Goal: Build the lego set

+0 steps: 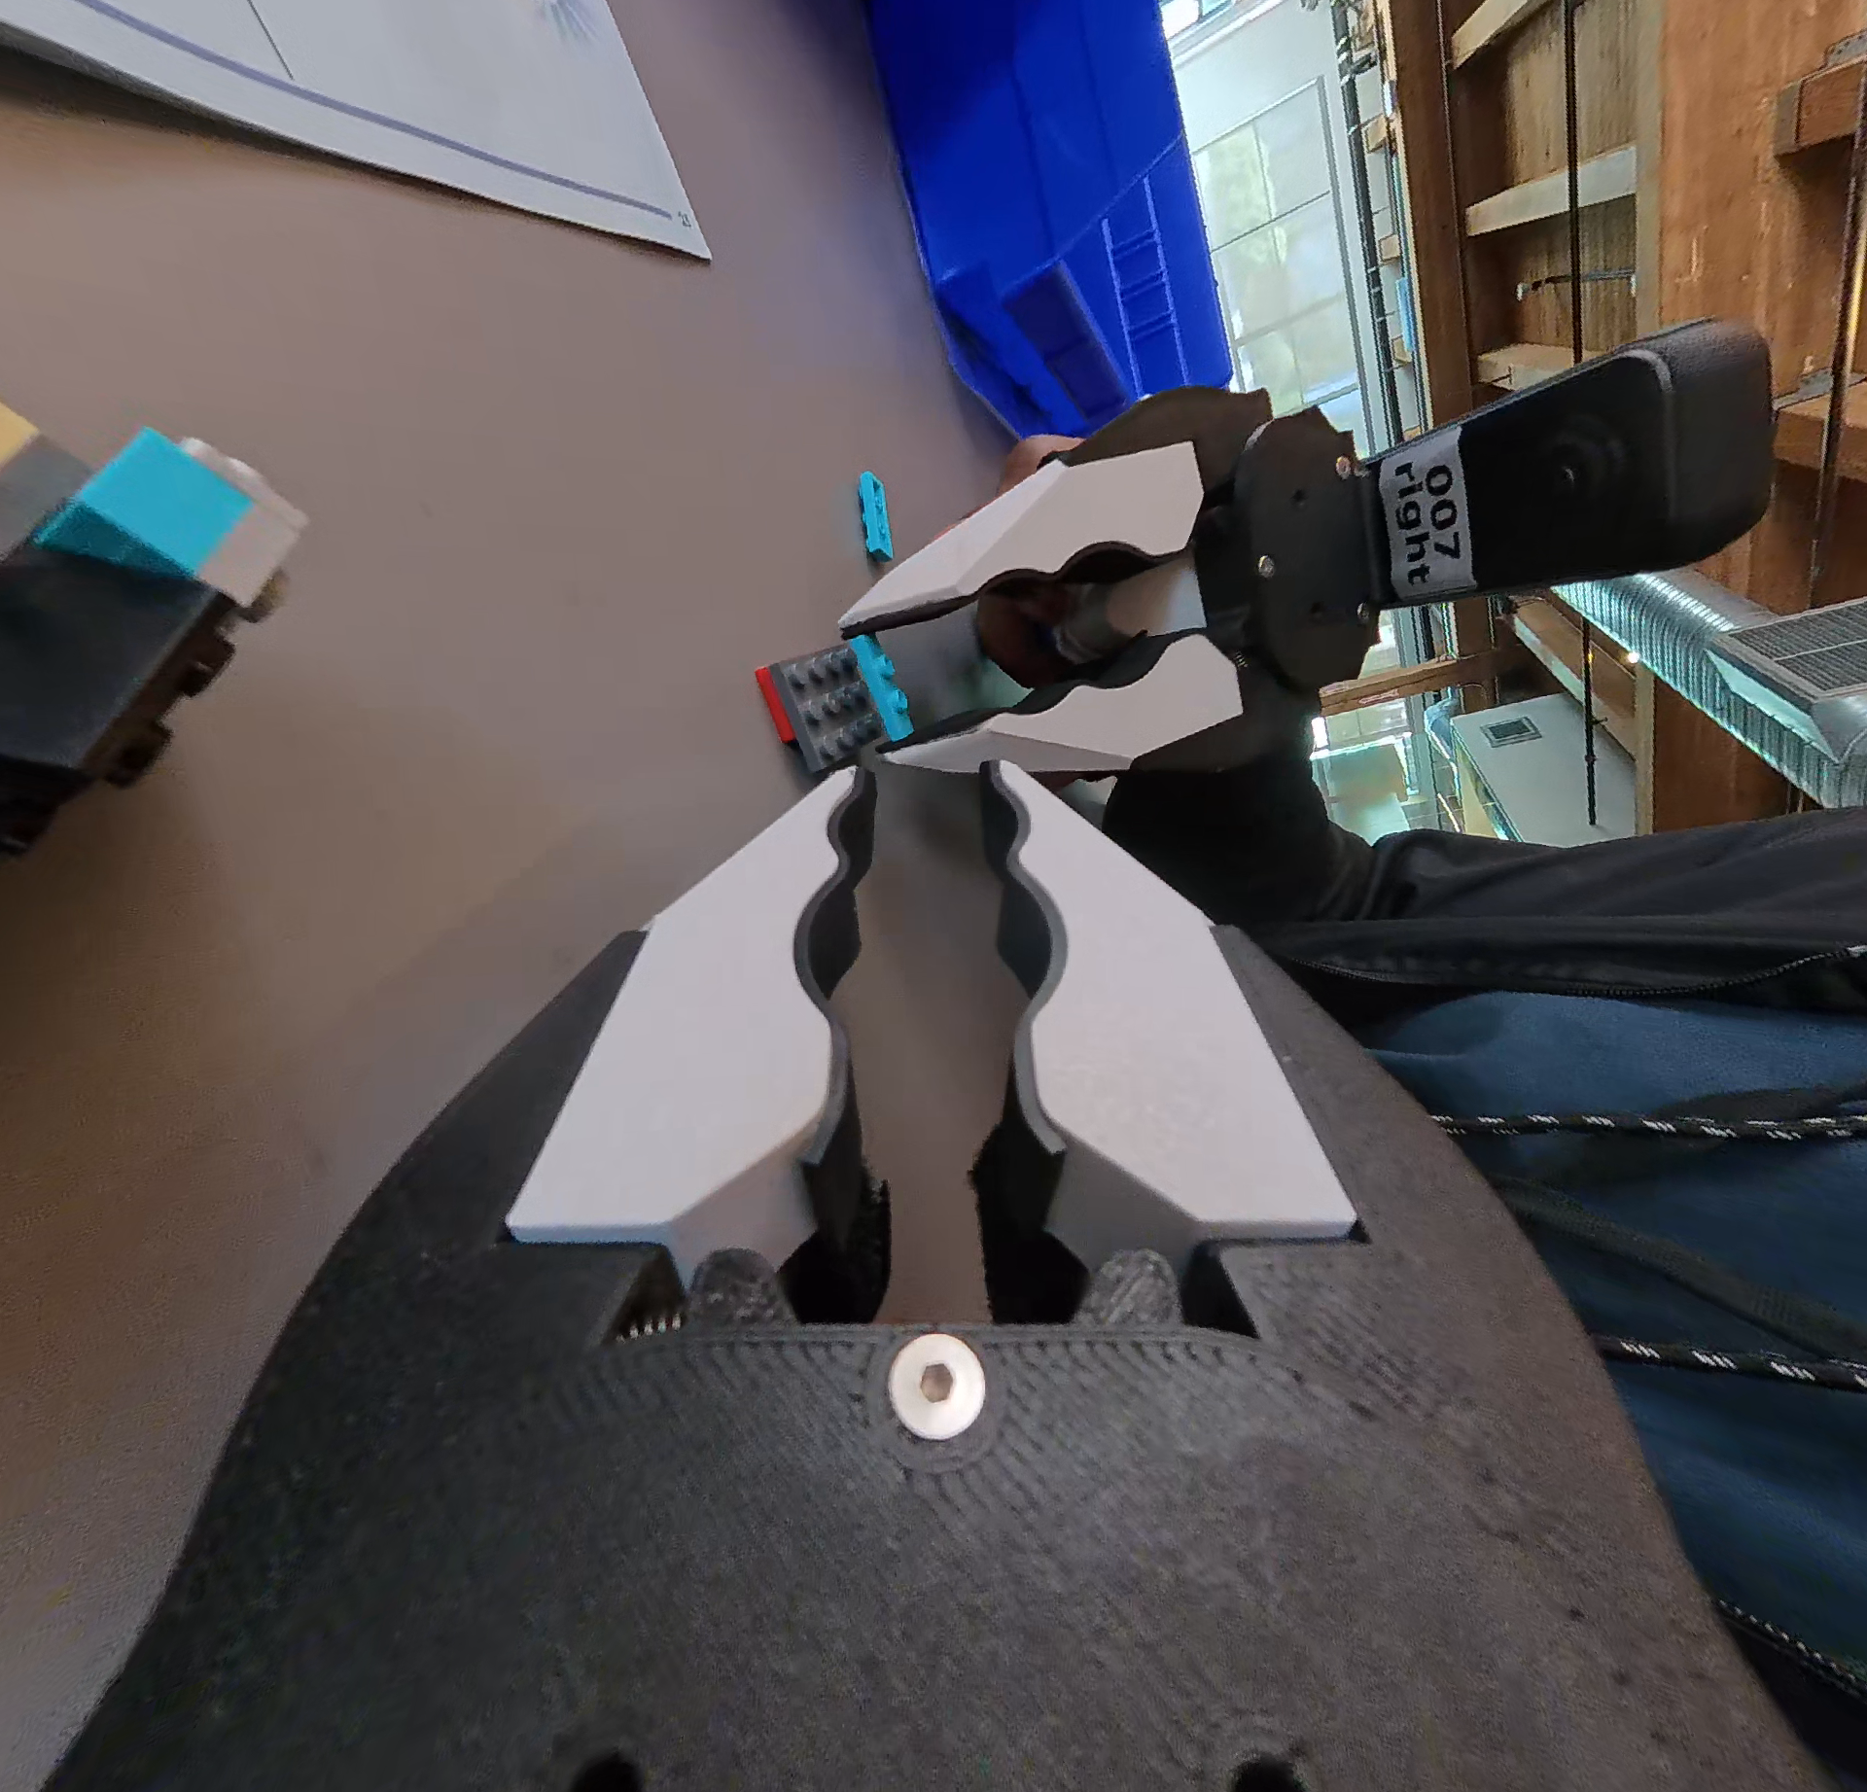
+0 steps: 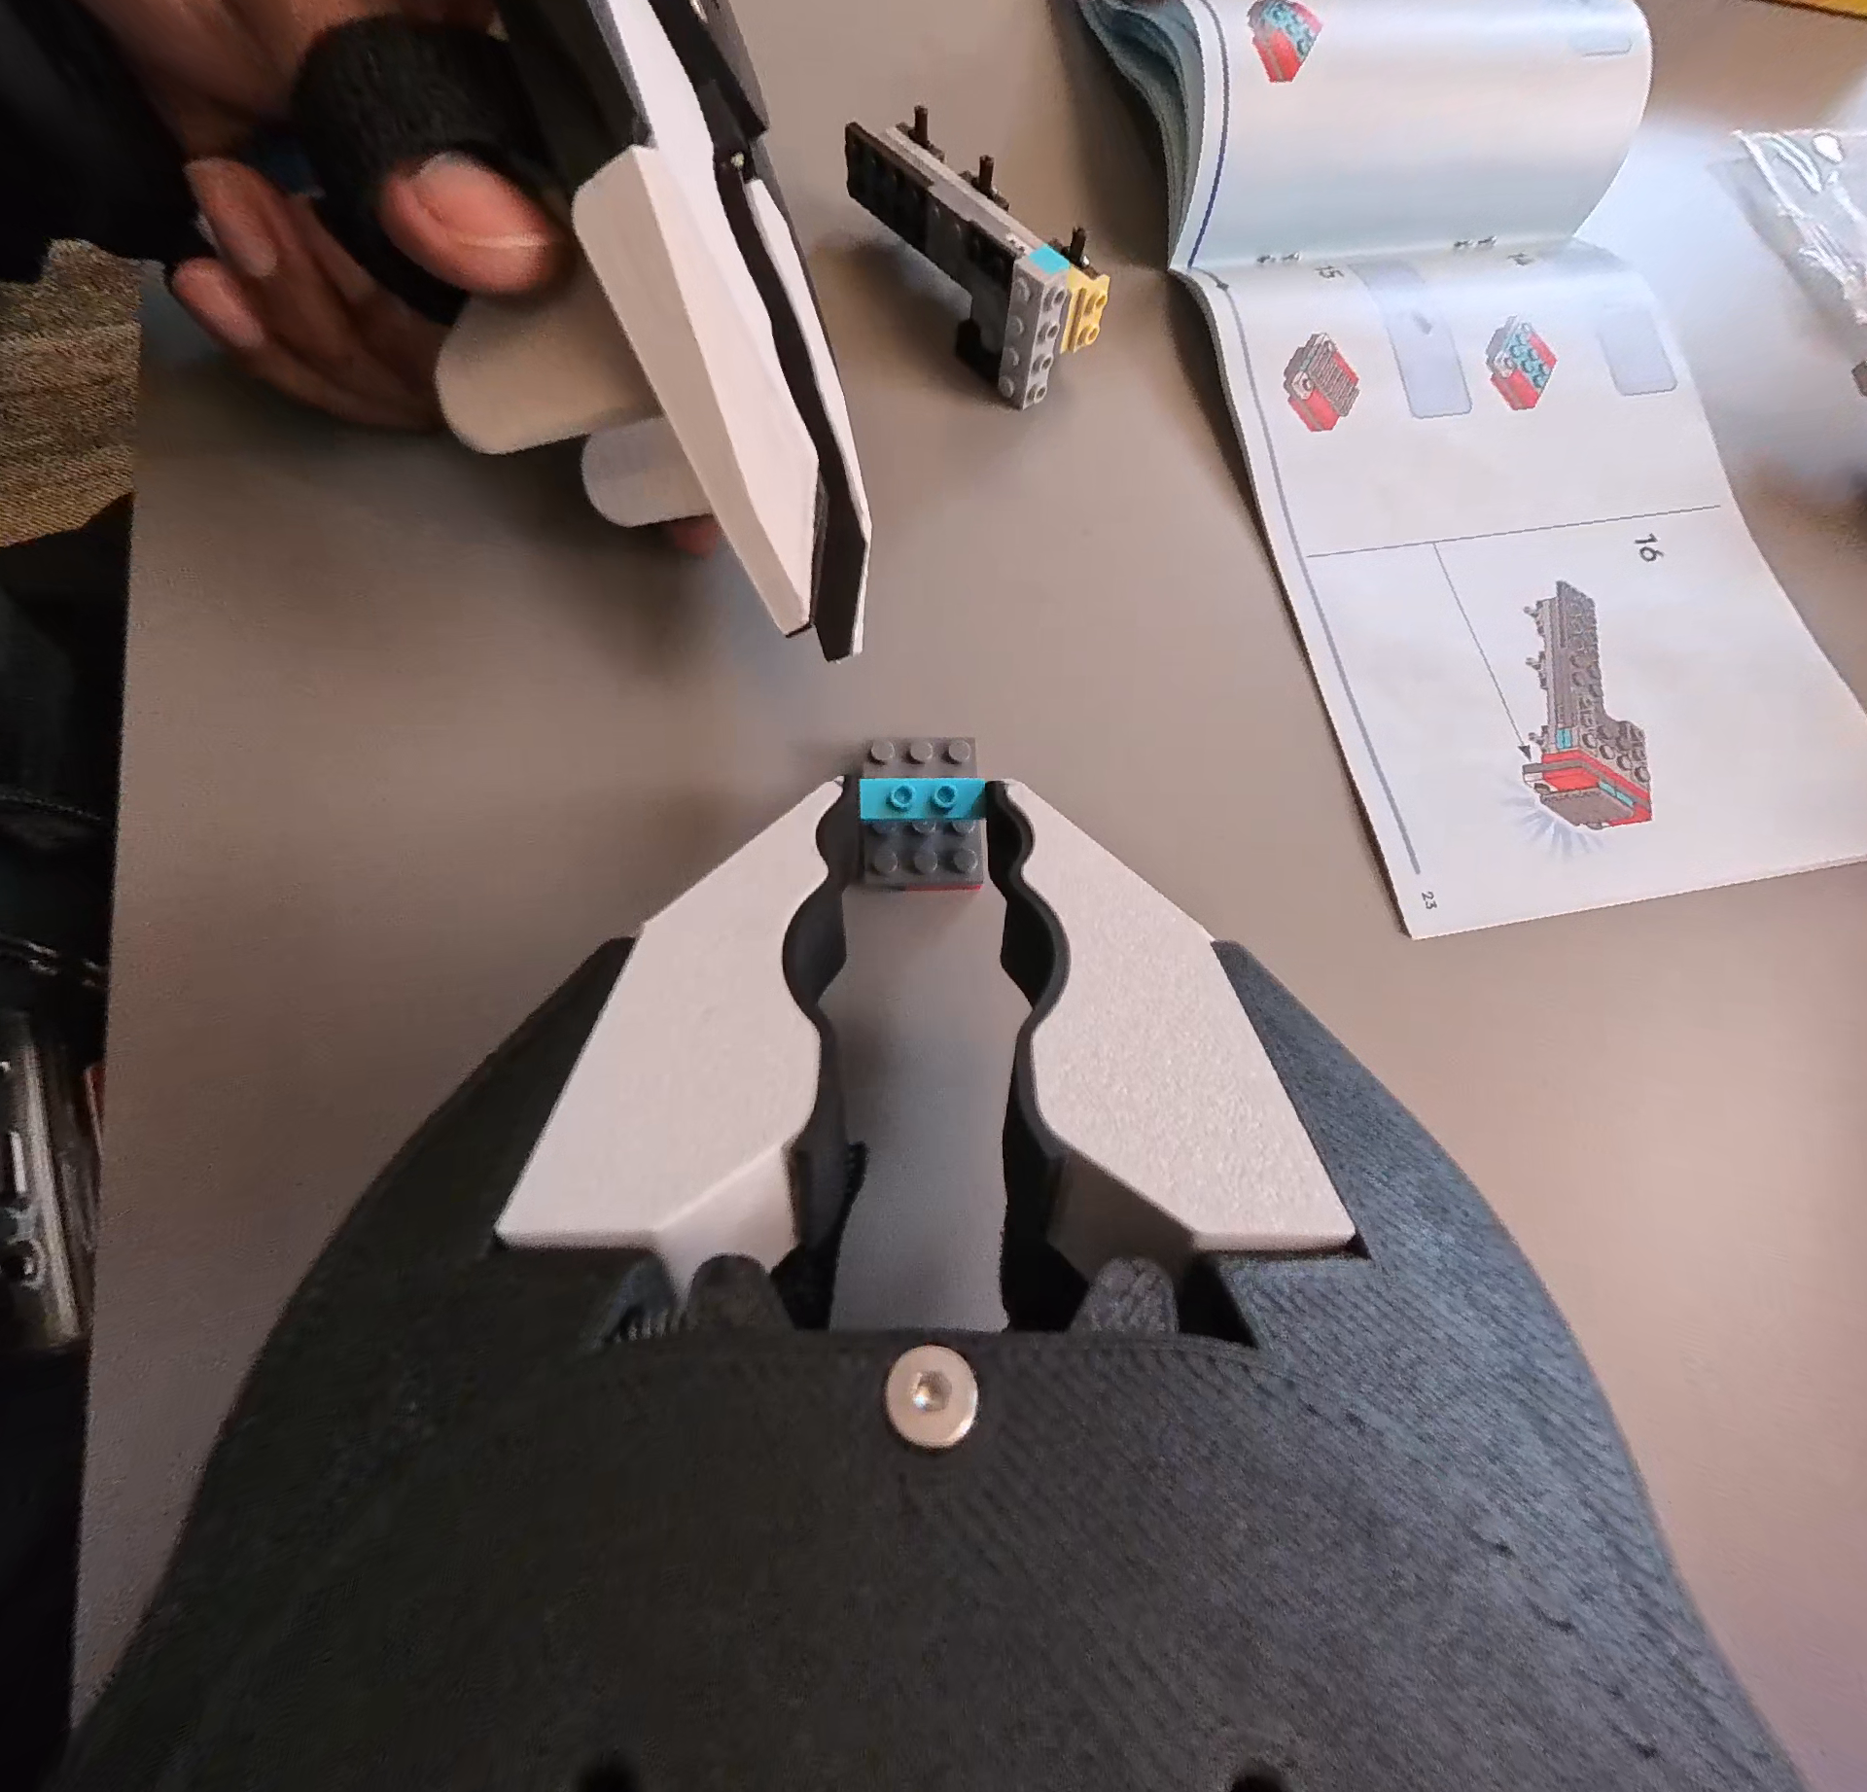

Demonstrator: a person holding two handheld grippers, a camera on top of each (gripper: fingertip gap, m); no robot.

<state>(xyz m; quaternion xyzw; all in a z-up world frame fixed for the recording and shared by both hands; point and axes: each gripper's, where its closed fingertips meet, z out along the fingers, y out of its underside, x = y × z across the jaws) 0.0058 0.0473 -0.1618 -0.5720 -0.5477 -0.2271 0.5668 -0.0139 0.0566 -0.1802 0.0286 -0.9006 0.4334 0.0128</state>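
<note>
While the right tool (image 2: 917, 796) pointed down at the tabletop (image 2: 404, 834), its two tips sat on the two ends of a small blue piece (image 2: 921, 798) and were closed on it. That blue piece lay across the top of a small dark grey block (image 2: 921, 849) with a red layer under it. The block rested flat on the tabletop, right between the tips. I think the blue piece was just being pressed on, but I could not tell if it was pushed all the way down.

The left tool (image 1: 927, 784) hung just beside the block, on its far left side. Its tips were apart and held nothing. They did not touch the block.

Farther away sat a long black and grey build (image 2: 970, 248) with a blue bit and a yellow bit at one end. It was well apart from both tools. To the right lay the open instruction booklet (image 2: 1495, 531). Its pictures showed a bigger model than anything on the tabletop.

One more blue piece (image 1: 875, 516) lay loose near a big blue bin (image 1: 1041, 178).

So the set looked only partly built. The small block and the long build were not yet joined, and I think many steps were left.
</note>
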